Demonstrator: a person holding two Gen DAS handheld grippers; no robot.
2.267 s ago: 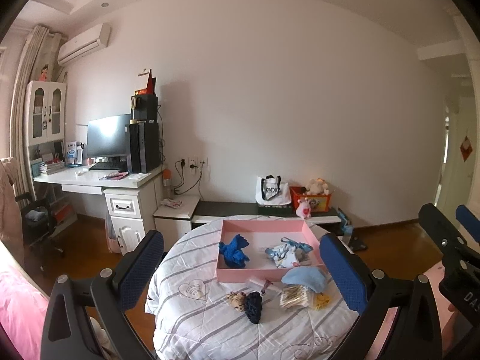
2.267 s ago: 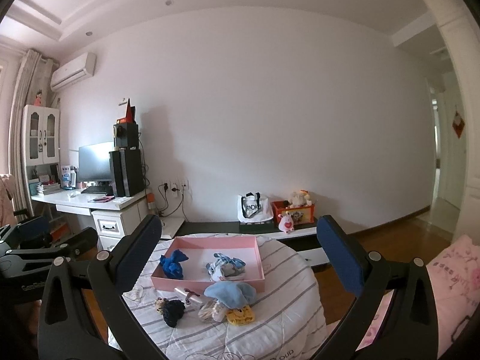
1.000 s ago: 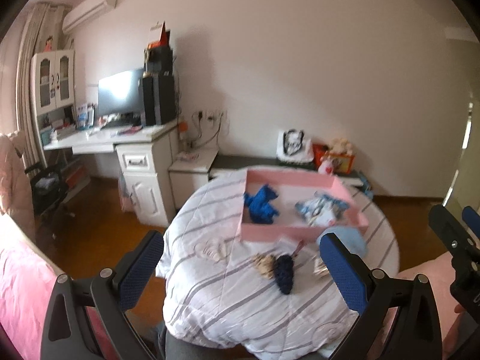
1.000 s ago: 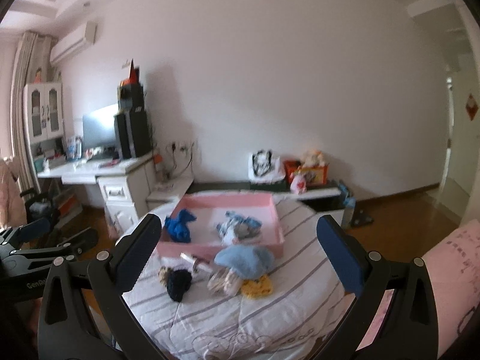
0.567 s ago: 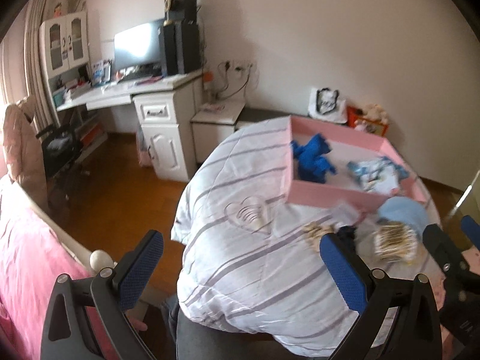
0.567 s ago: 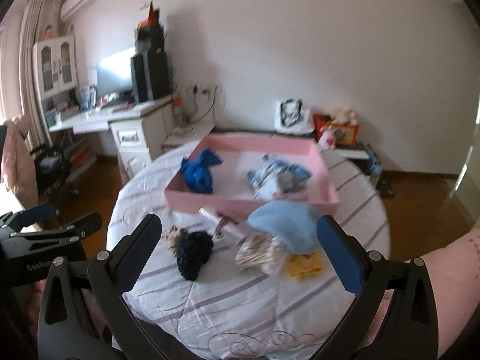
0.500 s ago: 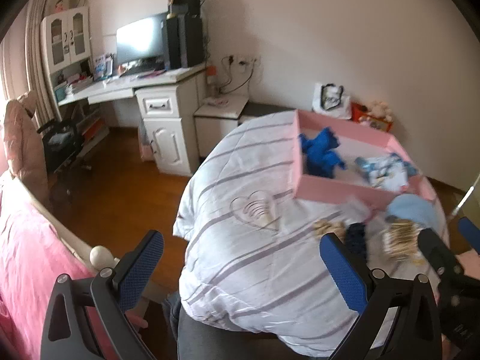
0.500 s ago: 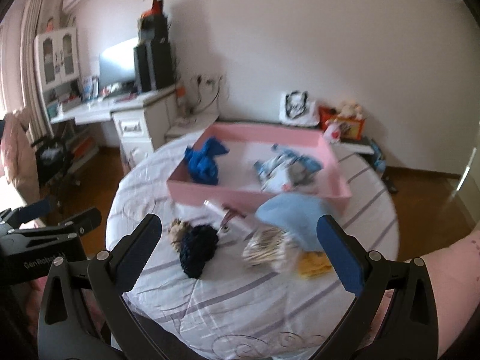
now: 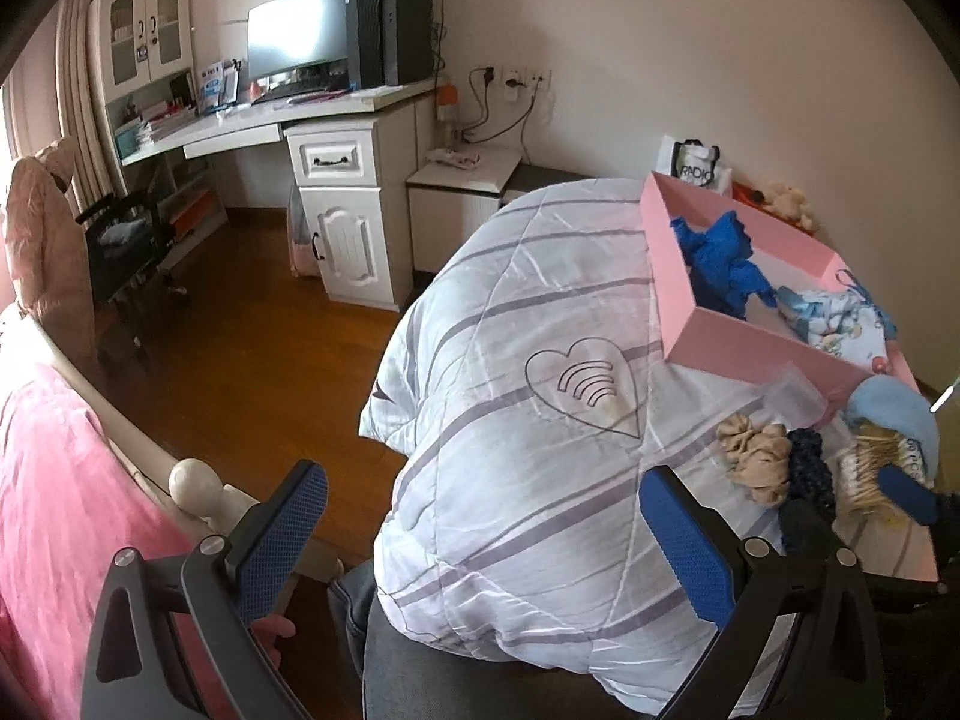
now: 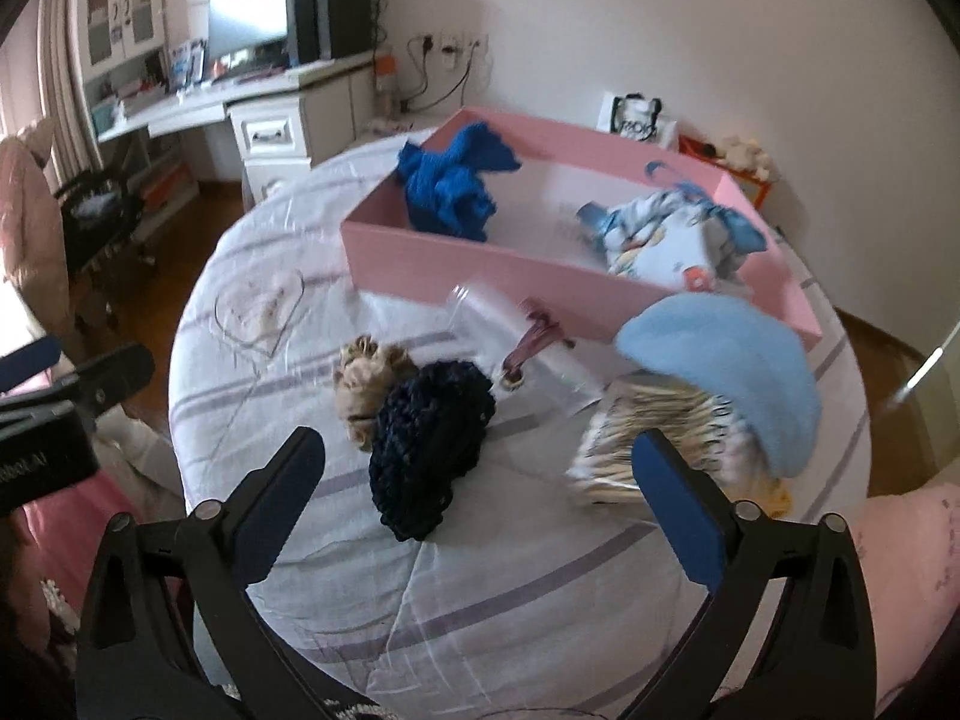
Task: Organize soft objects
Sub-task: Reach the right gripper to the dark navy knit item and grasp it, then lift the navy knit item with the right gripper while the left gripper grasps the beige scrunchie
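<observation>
So far only part of the sorting looks done. Nearest, the right gripper (image 10: 477, 480) has its blue-padded jaws wide apart but just starting to close, with nothing between the pads; it hangs over the dark navy knitted scrunchie (image 10: 429, 450), which lies on the round table under a white quilt with grey stripes (image 10: 510, 600). Touching it is a beige ruffled scrunchie (image 10: 363, 381), and to the right lie a striped beige fabric bundle (image 10: 654, 438) and a light blue fleece hat (image 10: 729, 378), all outside the box. The left gripper (image 9: 483, 516) is open and empty, beside the table edge. A clear plastic bag (image 10: 522, 339) lies before the pink cardboard box (image 10: 480, 273), which already holds a bright blue crumpled cloth (image 10: 453, 183) and a pale printed baby garment (image 10: 672, 237).
</observation>
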